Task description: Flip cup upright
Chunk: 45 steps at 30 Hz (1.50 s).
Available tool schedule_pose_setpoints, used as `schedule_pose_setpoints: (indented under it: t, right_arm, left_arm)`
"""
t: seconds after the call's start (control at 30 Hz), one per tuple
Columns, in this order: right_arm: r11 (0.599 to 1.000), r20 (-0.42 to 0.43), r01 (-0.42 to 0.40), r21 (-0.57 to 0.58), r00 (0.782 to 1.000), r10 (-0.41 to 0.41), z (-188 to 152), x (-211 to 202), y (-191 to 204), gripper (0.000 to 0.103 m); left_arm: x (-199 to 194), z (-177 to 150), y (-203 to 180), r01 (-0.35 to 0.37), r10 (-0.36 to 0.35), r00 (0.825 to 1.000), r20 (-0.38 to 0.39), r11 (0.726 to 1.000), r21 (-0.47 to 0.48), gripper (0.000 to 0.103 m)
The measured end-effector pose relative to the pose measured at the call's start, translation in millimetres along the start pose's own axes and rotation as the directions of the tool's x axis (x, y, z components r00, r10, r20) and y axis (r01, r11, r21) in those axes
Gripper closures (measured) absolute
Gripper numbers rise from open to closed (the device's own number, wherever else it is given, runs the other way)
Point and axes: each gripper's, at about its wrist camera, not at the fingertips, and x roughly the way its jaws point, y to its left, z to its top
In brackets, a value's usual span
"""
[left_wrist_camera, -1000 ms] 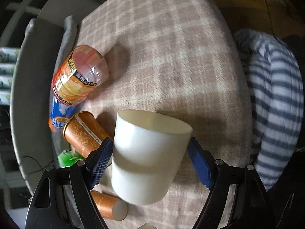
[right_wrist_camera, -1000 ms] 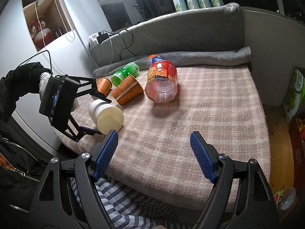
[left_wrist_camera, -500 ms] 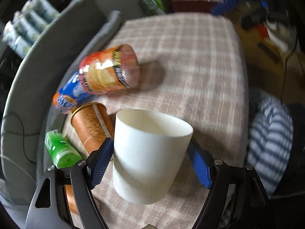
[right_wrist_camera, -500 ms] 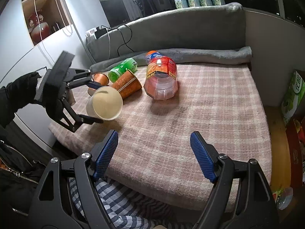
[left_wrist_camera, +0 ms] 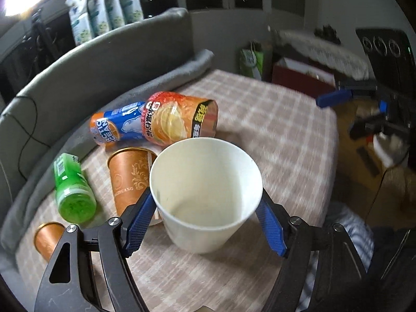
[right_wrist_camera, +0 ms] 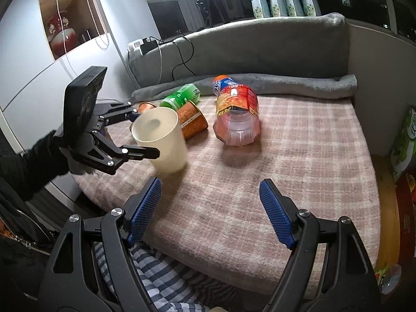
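My left gripper (left_wrist_camera: 205, 223) is shut on a white paper cup (left_wrist_camera: 205, 195), its blue pads pressing both sides. The cup's mouth faces up toward the camera, and its inside looks empty. In the right wrist view the cup (right_wrist_camera: 162, 140) stands nearly upright, its base at or just above the checked tablecloth (right_wrist_camera: 286, 161), with the left gripper (right_wrist_camera: 135, 137) around it. My right gripper (right_wrist_camera: 210, 208) is open and empty, held over the near edge of the table.
Lying on the cloth behind the cup: an orange paper cup (left_wrist_camera: 130, 179), a green bottle (left_wrist_camera: 72, 189), a large orange-labelled plastic bottle (left_wrist_camera: 179, 122) and a small orange cup (left_wrist_camera: 48, 239). A grey sofa back (right_wrist_camera: 260, 49) borders the far side.
The left gripper has rotated the white cup from bottom-up, through a sideways tilt, to mouth-up and lowered it toward the cloth. The right gripper has stayed still.
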Motion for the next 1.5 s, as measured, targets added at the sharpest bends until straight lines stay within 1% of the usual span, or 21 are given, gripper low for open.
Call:
schedule_pose_setpoints:
  t: [0.23,0.47,0.8,0.9,1.07,1.23,1.37,1.5]
  right_arm:
    - [1.000,0.006,0.005,-0.003,1.000,-0.005,1.3,0.5,3.3,0.022]
    - [1.000,0.011,0.007,0.010,1.000,-0.007,1.9,1.0,3.5,0.022]
    - [1.000,0.019,0.009,0.006,1.000,-0.009,2.8,1.4,6.6,0.022]
    - [1.000,0.024,0.009,0.000,1.000,-0.009,3.9,2.0,9.3,0.022]
    - [1.000,0.031,0.006,-0.006,1.000,-0.006,5.7,2.8,12.8,0.022]
    - [1.000,0.050,0.020,-0.008,0.999,-0.019,10.5,4.5,16.9,0.022]
    - [0.997,0.079,0.078,-0.019,0.994,-0.077,17.5,7.0,24.6,0.022]
    - [0.986,0.101,0.161,-0.038,0.983,-0.156,26.0,13.7,36.2,0.022]
  left_arm:
    - [6.5,-1.7,2.9,0.019,-0.017,0.999,0.037,0.998,-0.060,0.028]
    - [8.4,-2.3,6.6,0.023,-0.015,0.997,0.075,0.993,-0.113,0.028]
    - [10.4,-8.6,13.7,0.038,-0.025,0.997,0.078,0.984,-0.172,0.027]
    - [8.9,-9.7,13.9,0.018,-0.005,0.997,0.078,0.985,-0.173,0.028]
    - [6.6,-12.5,16.8,0.024,-0.010,0.997,0.072,0.982,-0.188,0.027]
    - [2.1,-16.3,17.8,0.022,-0.008,0.998,0.069,0.978,-0.206,0.026]
    - [-6.2,-21.2,18.5,0.010,0.006,0.997,0.073,0.975,-0.222,0.026]
    - [-18.2,-26.6,17.9,-0.015,0.037,0.996,0.086,0.972,-0.234,0.026]
